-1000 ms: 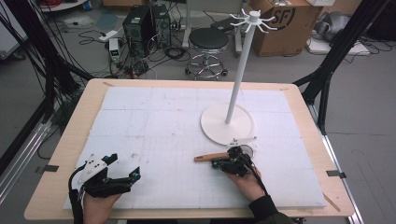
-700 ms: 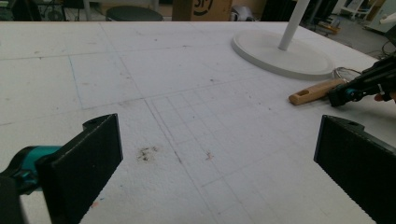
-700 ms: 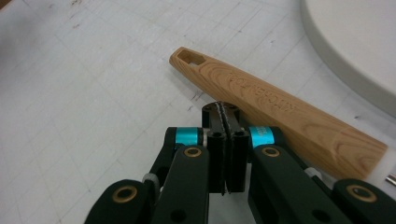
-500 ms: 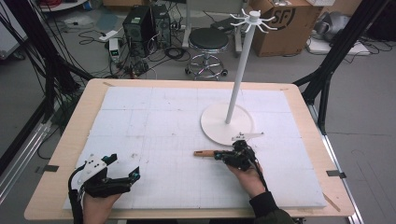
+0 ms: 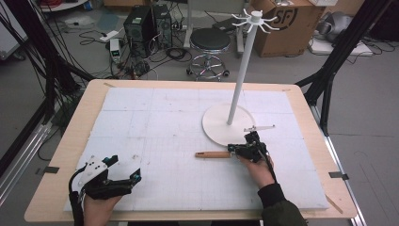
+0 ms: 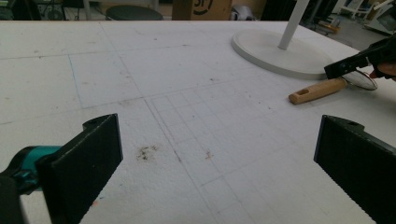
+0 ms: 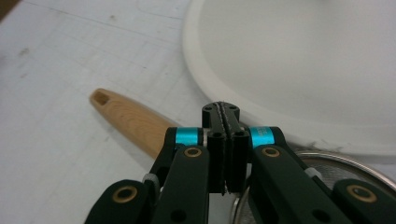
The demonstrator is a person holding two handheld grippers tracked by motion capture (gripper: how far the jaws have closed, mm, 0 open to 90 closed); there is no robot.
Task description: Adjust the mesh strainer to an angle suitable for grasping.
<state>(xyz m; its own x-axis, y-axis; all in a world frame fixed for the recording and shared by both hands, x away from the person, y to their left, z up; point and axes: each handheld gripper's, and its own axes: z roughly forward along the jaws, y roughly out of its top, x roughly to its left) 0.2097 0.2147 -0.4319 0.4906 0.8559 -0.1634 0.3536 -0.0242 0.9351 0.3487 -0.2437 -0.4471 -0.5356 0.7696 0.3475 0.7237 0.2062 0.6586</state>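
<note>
Lying flat on the foam mat (image 5: 141, 117), just in front of the round base of the stand (image 5: 212, 123): a small strainer (image 5: 214, 154), with a wooden handle (image 6: 317, 91) and a metal mesh ring (image 6: 359, 80). Ring end close against the rim of the base, handle end pointing away from it. Long axis roughly along the front edge of the base, not toward the pole.

Right at the neck, where handle meets ring: the right gripper (image 5: 233, 149), low over the mat, just in front of the base. Jaws drawn together in the right gripper view, pads all but touching, at most a hairline gap between them. Wood showing behind the right gripper's tip (image 7: 226, 109) to one side, mesh rim to the other. Impossible to tell whether the thin neck is pinched between the pads or merely lies under them.

Well away from the base, at the near corner of the mat: the left gripper (image 5: 126, 168), jaws spread wide, nothing between them, facing the strainer across bare foam.

Clearly the nearer hand: the right. Probably a grasp at the neck in progress. Crucial for any lift: jaws set across the long axis, not along it, to stop the handle swinging.
</note>
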